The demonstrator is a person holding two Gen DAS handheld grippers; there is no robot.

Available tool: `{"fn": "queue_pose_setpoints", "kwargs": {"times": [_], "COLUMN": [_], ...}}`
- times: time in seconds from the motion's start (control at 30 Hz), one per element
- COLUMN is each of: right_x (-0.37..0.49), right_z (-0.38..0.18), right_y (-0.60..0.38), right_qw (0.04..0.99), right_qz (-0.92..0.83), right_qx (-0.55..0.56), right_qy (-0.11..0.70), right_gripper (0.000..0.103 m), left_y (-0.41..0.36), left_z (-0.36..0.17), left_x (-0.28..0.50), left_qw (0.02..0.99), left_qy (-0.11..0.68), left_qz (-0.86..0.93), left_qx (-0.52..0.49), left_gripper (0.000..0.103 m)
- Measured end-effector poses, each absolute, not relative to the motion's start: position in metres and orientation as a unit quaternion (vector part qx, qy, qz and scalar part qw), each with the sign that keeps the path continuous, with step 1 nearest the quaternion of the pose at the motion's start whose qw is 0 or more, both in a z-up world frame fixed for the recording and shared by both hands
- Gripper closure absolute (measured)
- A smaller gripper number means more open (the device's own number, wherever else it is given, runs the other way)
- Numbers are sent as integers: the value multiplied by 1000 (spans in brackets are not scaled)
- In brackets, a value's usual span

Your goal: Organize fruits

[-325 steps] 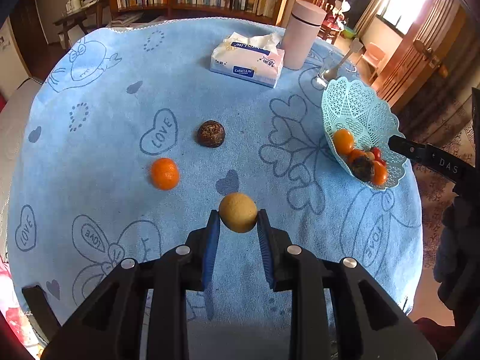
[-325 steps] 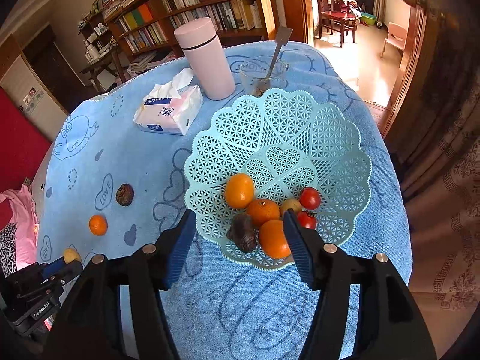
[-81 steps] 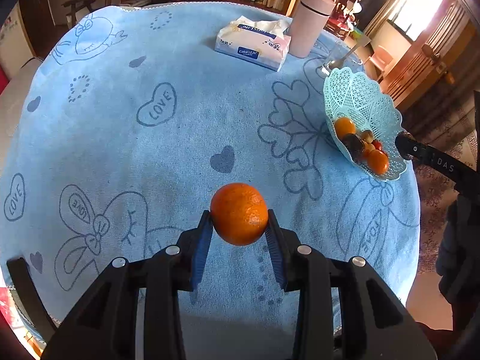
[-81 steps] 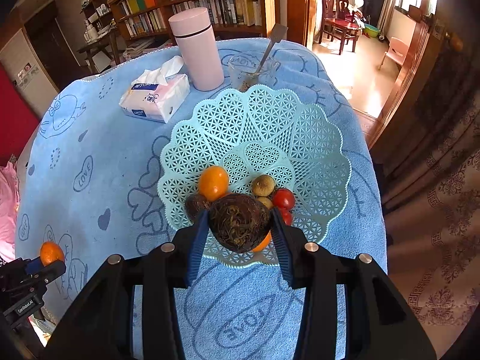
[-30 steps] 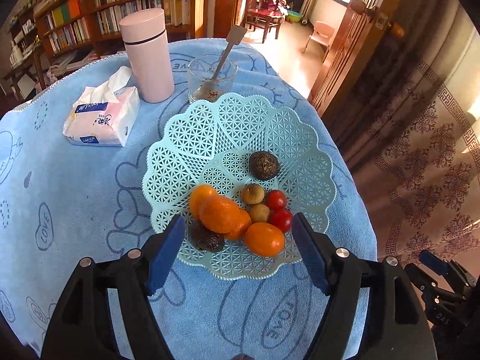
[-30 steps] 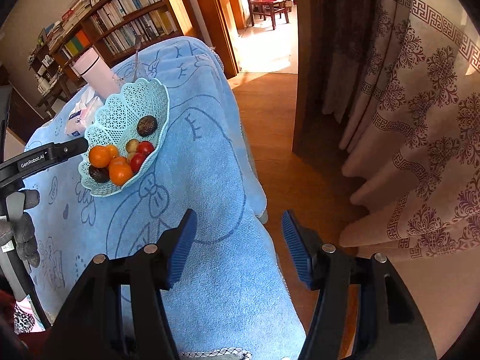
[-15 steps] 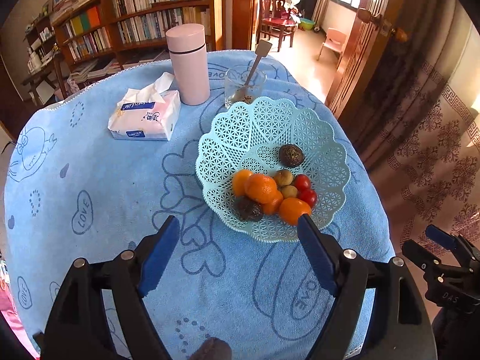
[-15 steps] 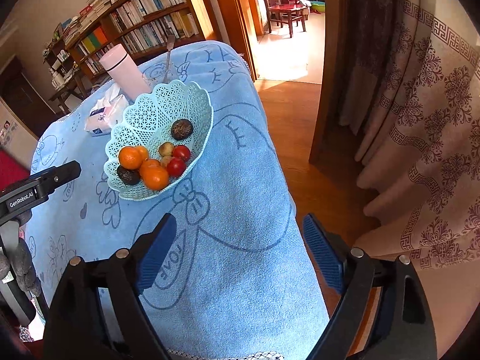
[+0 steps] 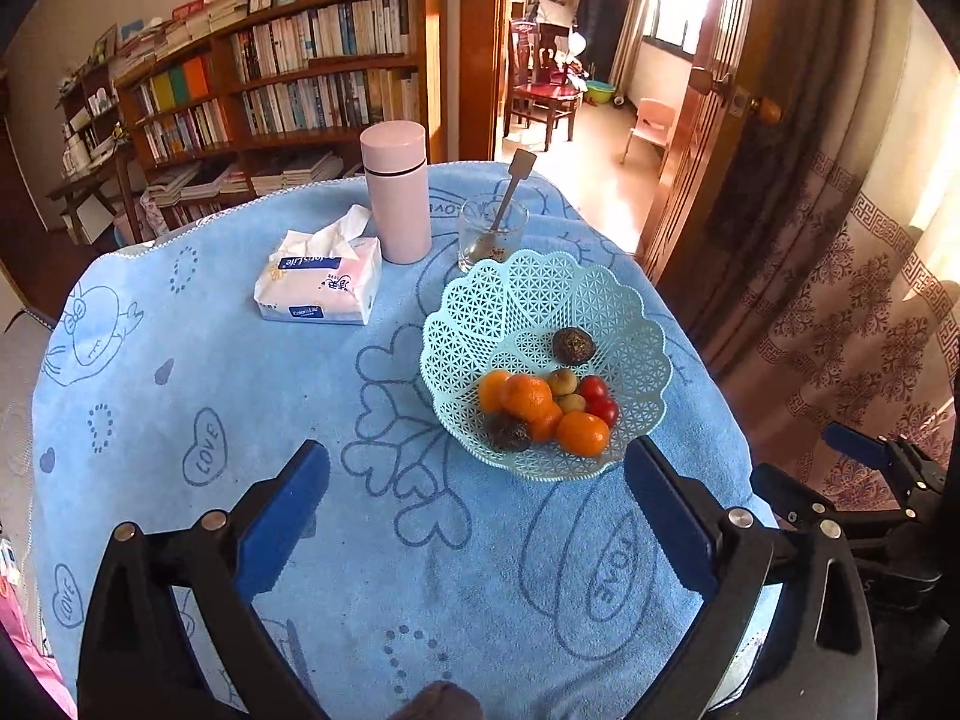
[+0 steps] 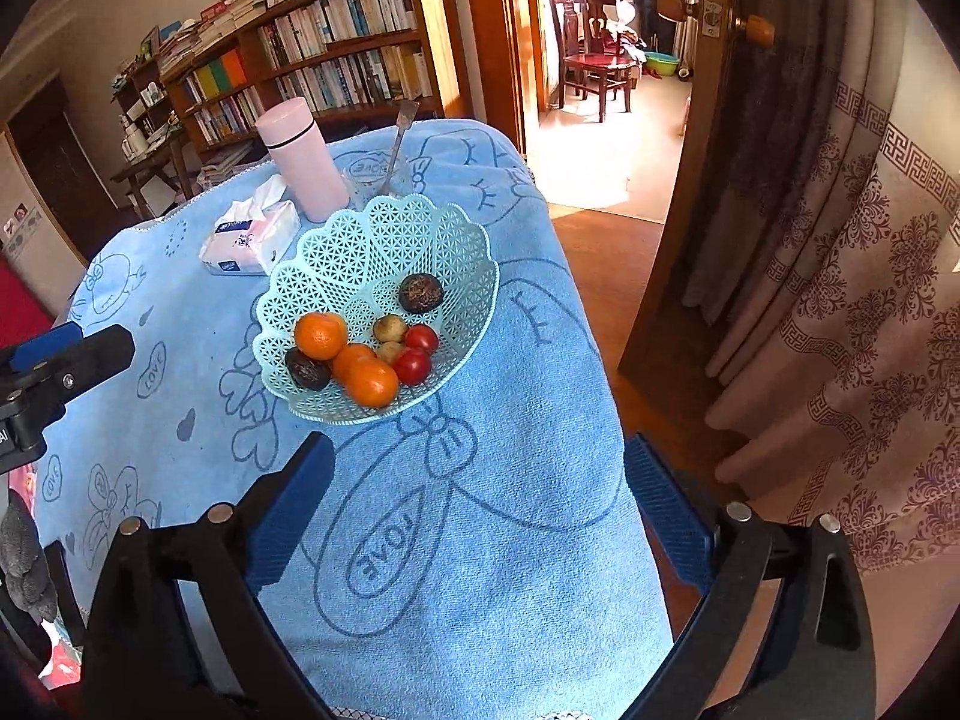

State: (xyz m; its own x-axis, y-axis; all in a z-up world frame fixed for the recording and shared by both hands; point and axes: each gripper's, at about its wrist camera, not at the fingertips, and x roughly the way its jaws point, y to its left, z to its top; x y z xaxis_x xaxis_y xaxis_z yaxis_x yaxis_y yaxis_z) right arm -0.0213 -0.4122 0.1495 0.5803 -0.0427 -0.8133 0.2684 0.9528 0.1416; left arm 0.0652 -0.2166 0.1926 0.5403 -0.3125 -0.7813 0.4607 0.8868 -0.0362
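Note:
A mint lattice basket [image 9: 540,294] [image 10: 384,240] sits on the blue tablecloth [image 9: 252,390] near the table's right edge. It holds several fruits: oranges [image 9: 528,396] [image 10: 321,335], red tomatoes [image 9: 594,387] [image 10: 413,365], small tan fruits [image 9: 562,381] and dark brown fruits [image 9: 573,345] [image 10: 421,292]. My left gripper [image 9: 477,516] is wide open and empty, held back above the cloth in front of the basket. My right gripper [image 10: 477,510] is wide open and empty, over the table's near right edge.
A pink flask [image 9: 396,192] [image 10: 300,159], a tissue pack [image 9: 321,285] [image 10: 249,240] and a glass with a spoon [image 9: 492,231] stand behind the basket. Bookshelves [image 9: 288,90], a doorway and a patterned curtain [image 10: 852,240] surround the table. The floor drops off right of the table.
Both grippers have pulled back and away from the basket, both staying open. The last orange and dark fruit now lie in the basket.

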Motion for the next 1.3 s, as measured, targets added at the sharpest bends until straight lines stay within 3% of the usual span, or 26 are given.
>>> {"fn": "queue_pose_setpoints", "kwargs": {"times": [1.3], "right_x": [-6], "right_z": [157], "right_y": [-411], "right_qw": [885], "right_qz": [-84], "right_qx": [107], "right_qy": [445], "right_gripper": [3], "left_y": [-256], "left_z": [196], "left_x": [79], "left_qw": [881], "left_qy": [394], "left_qz": [-209], "left_qx": [159], "left_gripper": [5]}}
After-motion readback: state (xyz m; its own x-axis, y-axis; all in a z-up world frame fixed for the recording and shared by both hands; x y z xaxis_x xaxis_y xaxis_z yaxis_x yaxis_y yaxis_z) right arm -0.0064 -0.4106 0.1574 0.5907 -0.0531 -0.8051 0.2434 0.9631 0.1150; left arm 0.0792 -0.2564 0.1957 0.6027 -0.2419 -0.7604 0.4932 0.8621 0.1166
